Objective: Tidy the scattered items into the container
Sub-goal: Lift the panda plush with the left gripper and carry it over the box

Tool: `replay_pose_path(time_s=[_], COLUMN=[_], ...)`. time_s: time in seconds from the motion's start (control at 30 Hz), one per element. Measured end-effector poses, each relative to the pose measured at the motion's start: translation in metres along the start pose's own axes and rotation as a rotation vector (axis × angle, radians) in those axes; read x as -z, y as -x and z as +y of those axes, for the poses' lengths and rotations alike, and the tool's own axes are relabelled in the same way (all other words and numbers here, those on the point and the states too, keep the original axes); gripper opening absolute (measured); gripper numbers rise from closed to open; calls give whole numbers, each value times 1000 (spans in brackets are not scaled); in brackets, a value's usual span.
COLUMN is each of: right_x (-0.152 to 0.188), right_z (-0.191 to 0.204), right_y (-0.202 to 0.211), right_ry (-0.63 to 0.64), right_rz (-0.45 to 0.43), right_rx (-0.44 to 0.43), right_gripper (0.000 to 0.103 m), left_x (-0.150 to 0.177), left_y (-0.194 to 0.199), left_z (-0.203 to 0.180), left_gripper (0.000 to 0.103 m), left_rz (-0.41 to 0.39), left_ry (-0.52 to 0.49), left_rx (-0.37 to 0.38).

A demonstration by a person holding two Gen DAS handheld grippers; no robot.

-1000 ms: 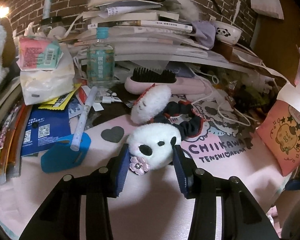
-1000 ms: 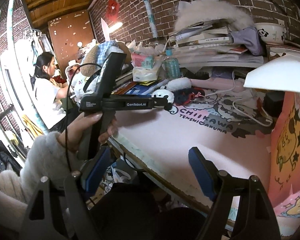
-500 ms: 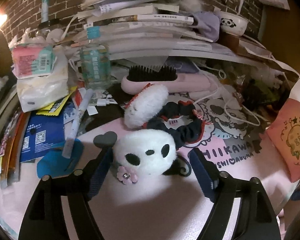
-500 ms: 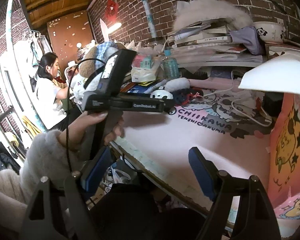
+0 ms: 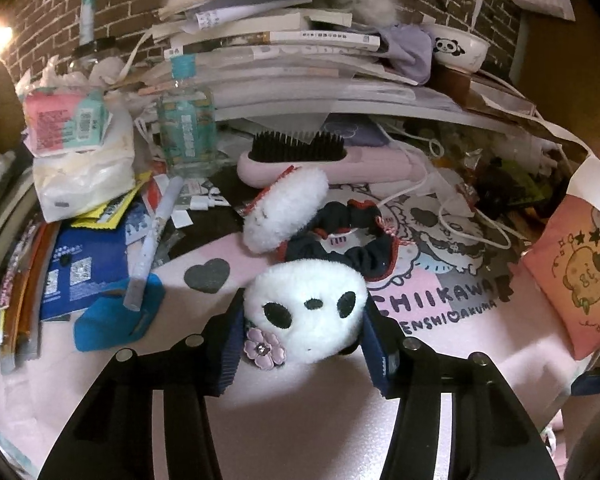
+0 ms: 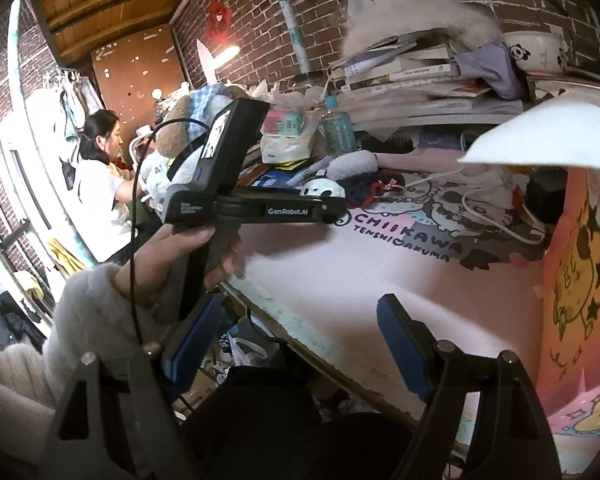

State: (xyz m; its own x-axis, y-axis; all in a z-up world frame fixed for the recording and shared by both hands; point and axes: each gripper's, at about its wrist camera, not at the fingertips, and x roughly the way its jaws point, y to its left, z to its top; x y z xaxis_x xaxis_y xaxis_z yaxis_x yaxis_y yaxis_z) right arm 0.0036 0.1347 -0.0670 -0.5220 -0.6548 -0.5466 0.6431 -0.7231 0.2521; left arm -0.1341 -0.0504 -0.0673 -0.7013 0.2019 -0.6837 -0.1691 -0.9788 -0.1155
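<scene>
Our left gripper (image 5: pixel 304 344) has just been closing, its blue pads (image 5: pixel 230 344) now squeezing the white plush panda clip (image 5: pixel 306 312) from both sides. Just beyond our fingertips we see a dark scrunchie (image 5: pixel 356 240) and a white fluffy clip (image 5: pixel 286 208).
</scene>
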Motion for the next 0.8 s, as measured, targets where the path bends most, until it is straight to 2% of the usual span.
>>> replay_pose_path(time_s=[0.27, 0.8], right_x=[-1, 4], right_z=[3, 12], right_y=[4, 25], right_ry=[5, 33], right_rz=[-9, -19], right_rx=[6, 27], right_gripper=[78, 78], left_x=[-7, -32], left_y=[26, 80], left_z=[-11, -64], left_gripper=[47, 47], left_rz=[-39, -114], left_ry=[-20, -136], left_rx=[11, 39])
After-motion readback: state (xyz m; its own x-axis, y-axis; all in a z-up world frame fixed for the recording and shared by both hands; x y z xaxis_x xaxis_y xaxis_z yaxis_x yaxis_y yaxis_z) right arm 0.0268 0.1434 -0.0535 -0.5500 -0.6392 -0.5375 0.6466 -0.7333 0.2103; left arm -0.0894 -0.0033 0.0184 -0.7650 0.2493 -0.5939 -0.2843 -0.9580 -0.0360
